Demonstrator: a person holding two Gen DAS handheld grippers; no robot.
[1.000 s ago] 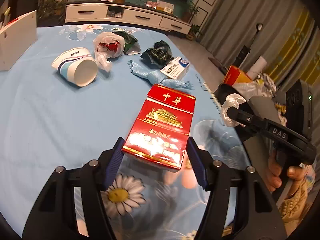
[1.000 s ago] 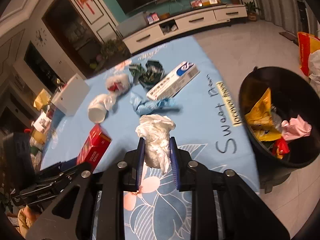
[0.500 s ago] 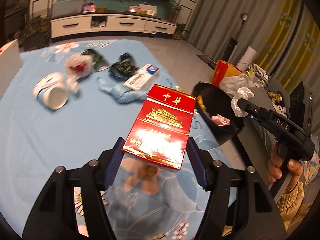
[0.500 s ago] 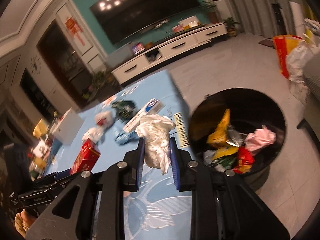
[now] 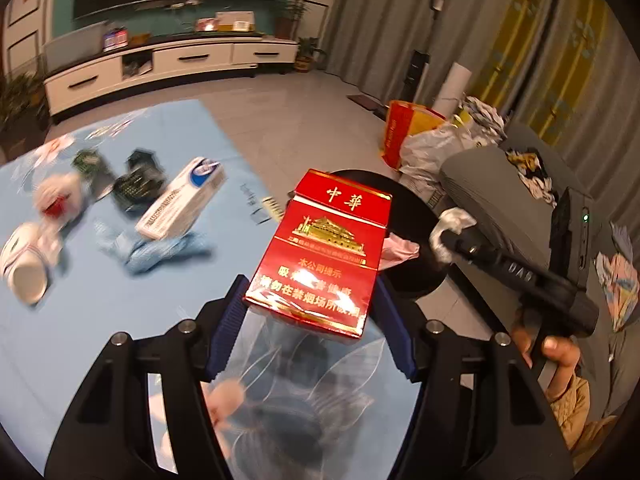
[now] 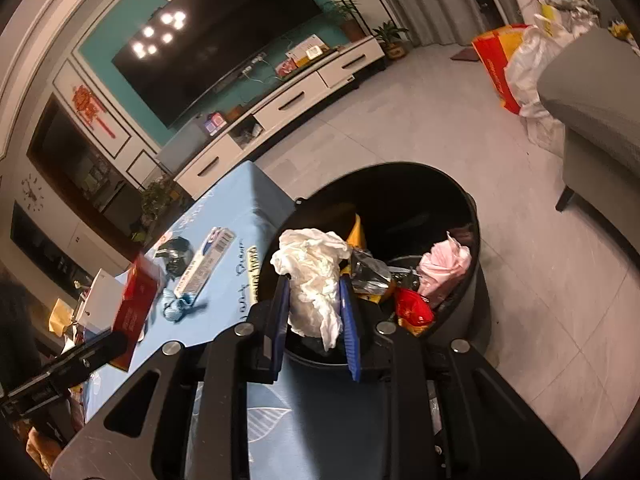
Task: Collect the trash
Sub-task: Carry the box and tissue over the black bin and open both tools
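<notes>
Left gripper (image 5: 310, 322): jaws set fairly wide, blue pads clamped on the lower sides of a red cigarette pack (image 5: 326, 254). The pack stands up out of the jaws, gold print facing the camera, raised above the blue tablecloth (image 5: 92, 320).

Right gripper (image 6: 316, 312): jaws narrow, pads pressed on a crumpled white tissue (image 6: 314, 276). The wad bulges above the pad tips and a tail hangs down between them.

Just beyond and below the right jaws: open black bin (image 6: 474, 216) on the floor, touching or just beside the table edge, cannot tell which. Inside it are a pink bag (image 6: 444, 268), a red wrapper (image 6: 414, 308) and yellow and silver scraps. In the left wrist view the bin's rim shows behind the pack.

Left of the left jaws and farther out on the cloth: a blue crumpled wad (image 5: 160, 250), then a white and blue box (image 5: 182, 198) touching it, a paper cup (image 5: 24, 264) on its side, dark green wrappers (image 5: 132, 184) and a white bag with red (image 5: 58, 198). All are blurred.

Right of the left jaws: the right gripper seen from the side, a hand (image 5: 554, 354) on its grip.

Far: white cabinet (image 5: 168, 62), dark screen above.
</notes>
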